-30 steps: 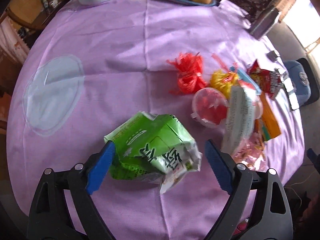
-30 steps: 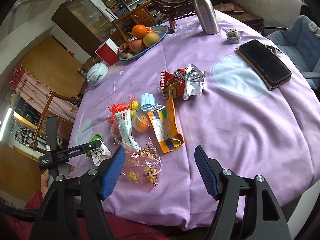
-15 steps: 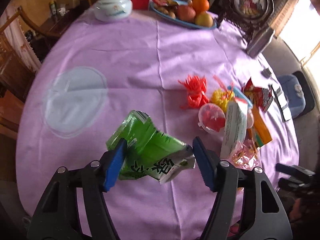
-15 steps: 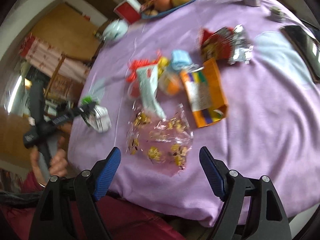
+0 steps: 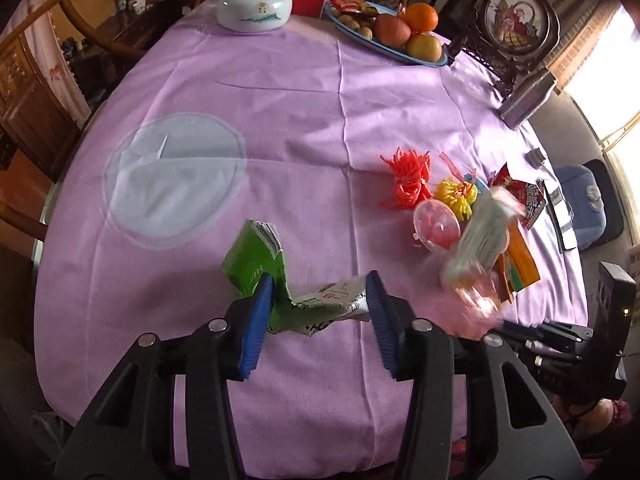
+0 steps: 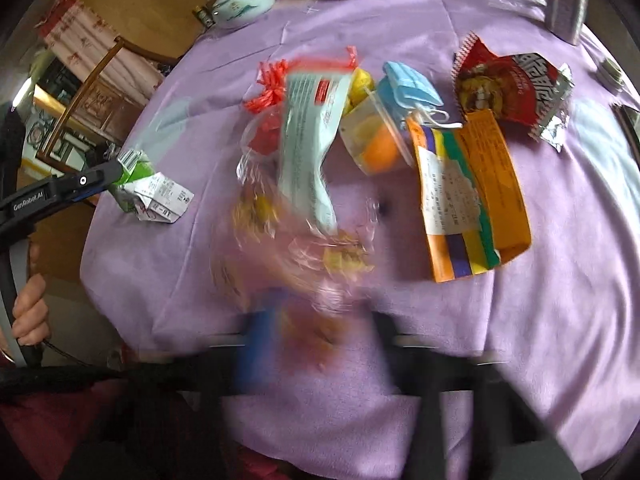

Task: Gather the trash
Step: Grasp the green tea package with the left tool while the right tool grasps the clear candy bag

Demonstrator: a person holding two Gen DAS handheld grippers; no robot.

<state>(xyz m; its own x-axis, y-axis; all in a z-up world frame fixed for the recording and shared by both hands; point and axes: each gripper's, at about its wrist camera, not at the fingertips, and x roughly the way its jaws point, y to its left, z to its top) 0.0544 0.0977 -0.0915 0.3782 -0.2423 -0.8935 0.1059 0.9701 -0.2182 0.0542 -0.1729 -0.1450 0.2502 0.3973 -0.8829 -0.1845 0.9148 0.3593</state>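
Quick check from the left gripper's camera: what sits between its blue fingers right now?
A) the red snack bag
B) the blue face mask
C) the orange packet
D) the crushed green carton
D: the crushed green carton sits between the fingers of the left gripper, whose jaws are closing on it, its left pad already against the carton; the right gripper's view also shows that gripper at the carton.

On the desk [image 5: 280, 92] lie one carton [image 5: 256, 256], two cups [image 6: 376, 140], one mask [image 6: 408, 84], and four wrappers [image 6: 512, 88].
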